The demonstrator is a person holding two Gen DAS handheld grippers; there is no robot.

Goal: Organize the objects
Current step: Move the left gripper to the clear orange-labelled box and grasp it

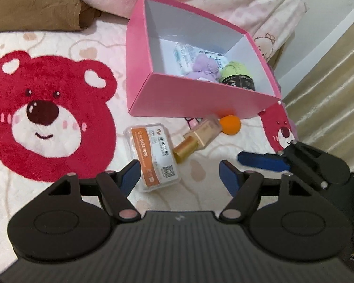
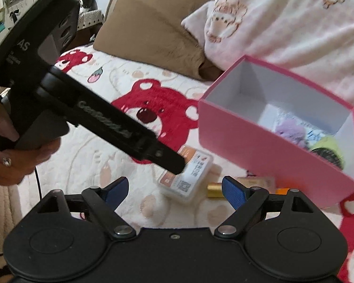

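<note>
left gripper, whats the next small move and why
Probably ease the left gripper forward and down around the clear plastic case. It is open and empty, the case lies partly between its fingers on the bedspread, still outside the pink box.

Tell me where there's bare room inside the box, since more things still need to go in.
Inside the pink box, the floor is bare along its left wall and far corner. It is crowded toward the near right corner: white packet, purple item, green-topped jar.
</note>
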